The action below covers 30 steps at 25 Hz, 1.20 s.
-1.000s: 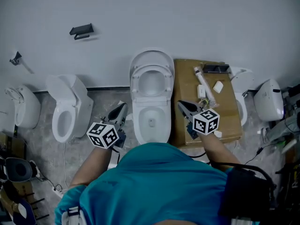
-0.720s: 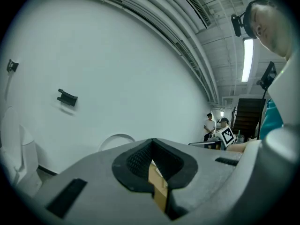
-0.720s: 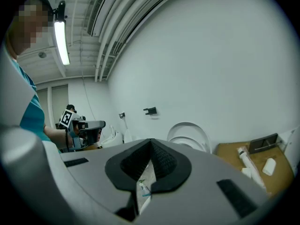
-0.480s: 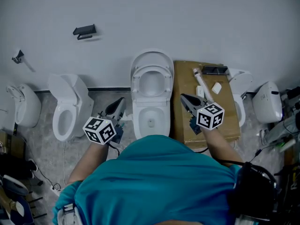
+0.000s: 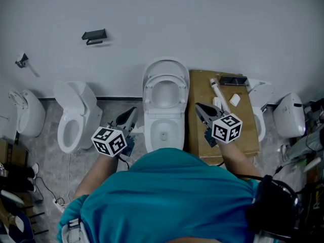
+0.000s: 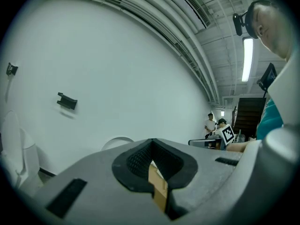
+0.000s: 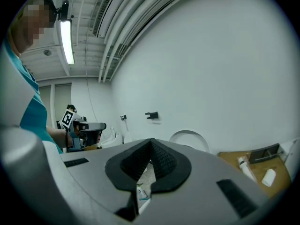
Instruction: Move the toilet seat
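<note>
The white toilet (image 5: pixel 163 130) stands in the middle against the wall. Its seat ring (image 5: pixel 164 91) and lid (image 5: pixel 164 65) are both raised and lean on the wall. My left gripper (image 5: pixel 129 116) hangs left of the bowl, shut with nothing in it, touching nothing. My right gripper (image 5: pixel 199 108) hangs right of the bowl over the cardboard box, also shut and empty. In the left gripper view the jaws (image 6: pixel 152 143) meet, with the lid's white arc (image 6: pixel 117 142) beyond. The right gripper view shows closed jaws (image 7: pixel 151 142), the lid (image 7: pixel 187 136) ahead and the left gripper (image 7: pixel 86 128).
A cardboard box (image 5: pixel 201 87) right of the toilet carries a white tube (image 5: pixel 218 92), a phone (image 5: pixel 233 80) and small parts. More toilets stand on the left (image 5: pixel 76 115) and the right (image 5: pixel 289 114). A black bracket (image 5: pixel 94 36) hangs on the wall. Cables lie at the lower left.
Both grippers have risen a little beside the bowl and stayed shut. The seat and lid have not moved.
</note>
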Each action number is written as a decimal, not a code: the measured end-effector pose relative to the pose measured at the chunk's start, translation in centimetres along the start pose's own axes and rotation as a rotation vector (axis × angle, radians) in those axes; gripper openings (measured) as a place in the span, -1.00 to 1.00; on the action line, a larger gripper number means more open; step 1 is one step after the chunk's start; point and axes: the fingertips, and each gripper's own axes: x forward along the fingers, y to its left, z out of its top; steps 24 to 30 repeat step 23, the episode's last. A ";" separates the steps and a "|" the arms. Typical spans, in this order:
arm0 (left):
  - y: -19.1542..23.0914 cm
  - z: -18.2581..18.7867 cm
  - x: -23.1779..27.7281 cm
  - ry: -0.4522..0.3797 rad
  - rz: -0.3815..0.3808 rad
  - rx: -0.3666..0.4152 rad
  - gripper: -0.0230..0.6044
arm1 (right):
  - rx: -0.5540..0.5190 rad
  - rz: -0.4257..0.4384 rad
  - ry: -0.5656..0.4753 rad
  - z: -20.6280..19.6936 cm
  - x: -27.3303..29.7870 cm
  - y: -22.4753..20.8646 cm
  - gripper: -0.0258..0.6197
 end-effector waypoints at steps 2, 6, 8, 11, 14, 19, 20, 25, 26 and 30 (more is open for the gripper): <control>0.1 -0.1 0.2 0.000 0.000 -0.001 -0.92 | -0.005 -0.002 0.002 -0.1 0.2 -0.2 -0.92; 0.4 -0.3 0.2 0.002 0.005 -0.010 -0.92 | -0.009 -0.001 0.013 -0.4 0.4 -0.3 -0.92; 0.6 -0.4 0.3 0.005 0.006 -0.013 -0.92 | -0.008 -0.002 0.013 -0.4 0.6 -0.3 -0.92; 0.7 -0.4 0.6 0.005 0.003 -0.015 -0.92 | -0.008 0.001 0.016 -0.5 0.8 -0.5 -0.92; 0.6 -0.4 0.6 0.004 0.000 -0.013 -0.92 | -0.010 0.006 0.016 -0.4 0.9 -0.4 -0.92; 0.9 -0.5 0.7 0.004 0.002 -0.017 -0.92 | -0.012 0.008 0.016 -0.5 1.0 -0.6 -0.92; 0.9 -0.5 0.7 0.004 0.003 -0.017 -0.92 | -0.012 0.007 0.016 -0.5 1.0 -0.7 -0.92; 0.9 -0.6 0.7 0.004 0.002 -0.019 -0.92 | -0.011 0.005 0.017 -0.7 0.9 -0.8 -0.92; 0.9 -0.6 0.7 0.004 0.002 -0.019 -0.92 | -0.011 0.005 0.017 -0.7 0.9 -0.8 -0.92; 0.9 -0.6 0.7 0.004 0.002 -0.019 -0.92 | -0.011 0.005 0.017 -0.7 0.9 -0.8 -0.92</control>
